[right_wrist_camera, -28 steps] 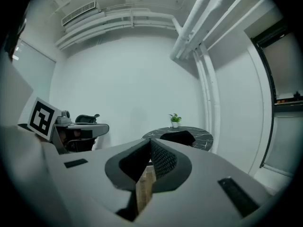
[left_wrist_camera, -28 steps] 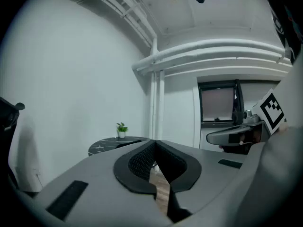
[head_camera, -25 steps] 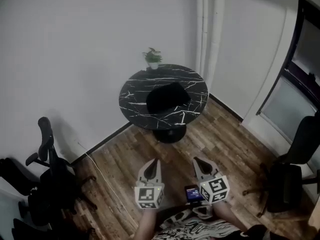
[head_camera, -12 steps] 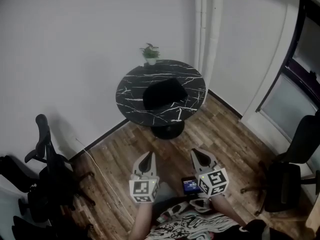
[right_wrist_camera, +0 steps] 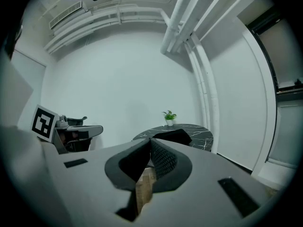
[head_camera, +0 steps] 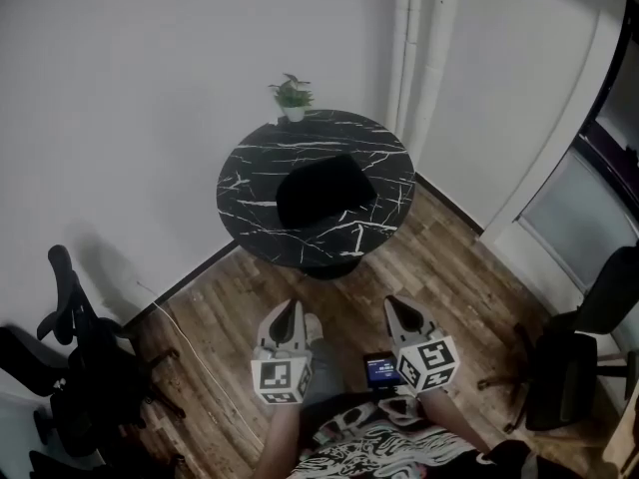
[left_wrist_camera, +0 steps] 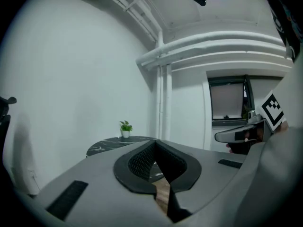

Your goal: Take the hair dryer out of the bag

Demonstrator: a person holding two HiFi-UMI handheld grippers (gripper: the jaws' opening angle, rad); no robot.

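A black bag (head_camera: 324, 191) lies on the round black marble table (head_camera: 250, 193) in the room's corner; the right gripper view shows the bag (right_wrist_camera: 174, 136) as a dark lump on the table (right_wrist_camera: 201, 137). No hair dryer shows. My left gripper (head_camera: 289, 312) and right gripper (head_camera: 398, 309) hover side by side over the wooden floor, well short of the table. Both are shut with nothing between their jaws. In the left gripper view only the table's far rim (left_wrist_camera: 102, 145) shows past the gripper (left_wrist_camera: 155, 144); the bag is hidden there.
A small potted plant (head_camera: 291, 96) stands at the table's back edge. White pipes (head_camera: 419, 58) run down the wall behind. Black office chairs stand at the left (head_camera: 85, 367) and right (head_camera: 589, 352). A thin cable (head_camera: 190, 342) crosses the floor.
The table and bag have grown larger and nearer in the head view. Both grippers moved forward together toward the table, still shut.
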